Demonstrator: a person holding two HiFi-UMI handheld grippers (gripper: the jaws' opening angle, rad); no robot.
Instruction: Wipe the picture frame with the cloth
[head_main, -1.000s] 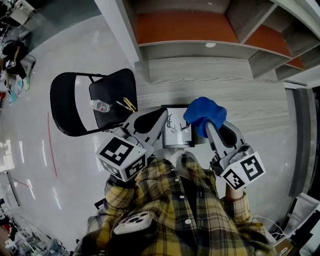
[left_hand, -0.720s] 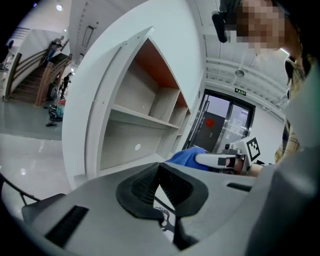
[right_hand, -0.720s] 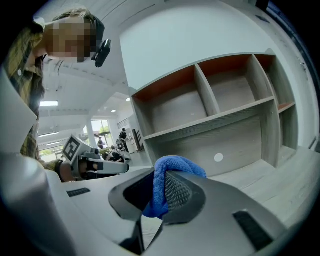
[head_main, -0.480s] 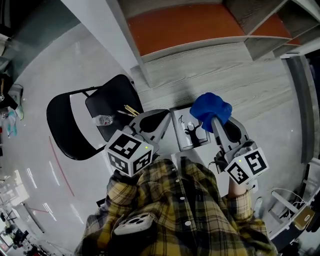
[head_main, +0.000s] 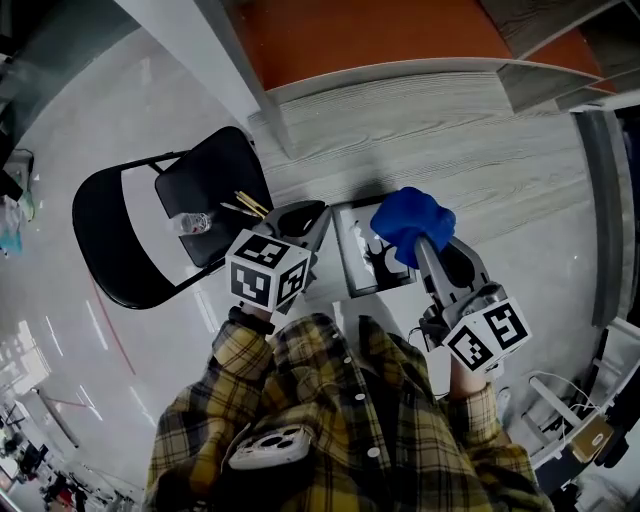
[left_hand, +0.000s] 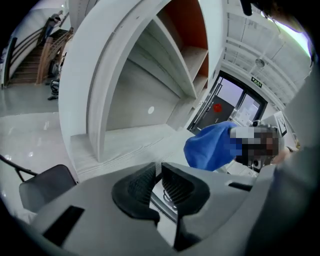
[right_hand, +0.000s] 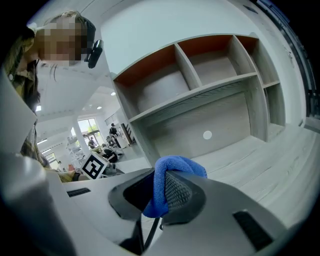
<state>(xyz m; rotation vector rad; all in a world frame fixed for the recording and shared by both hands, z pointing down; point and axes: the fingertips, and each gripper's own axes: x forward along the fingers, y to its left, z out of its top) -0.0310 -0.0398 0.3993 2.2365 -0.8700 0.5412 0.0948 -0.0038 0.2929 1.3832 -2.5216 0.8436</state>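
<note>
Right gripper (right_hand: 161, 190) clenches cloth (head_main: 410, 222) over picture frame (head_main: 360, 270); left gripper (left_hand: 159, 182) (jaws just opening) straddles frame edge, released.

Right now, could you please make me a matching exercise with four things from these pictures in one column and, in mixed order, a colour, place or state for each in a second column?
Things:
1. cloth
2. picture frame
3. chair
4. bottle

Descriptions:
A. lies on the chair seat
B. black, stands on the shiny floor
C. blue, clamped in the right gripper
D. shows a black drawing on white

Pairs: 1-C, 2-D, 3-B, 4-A
</note>
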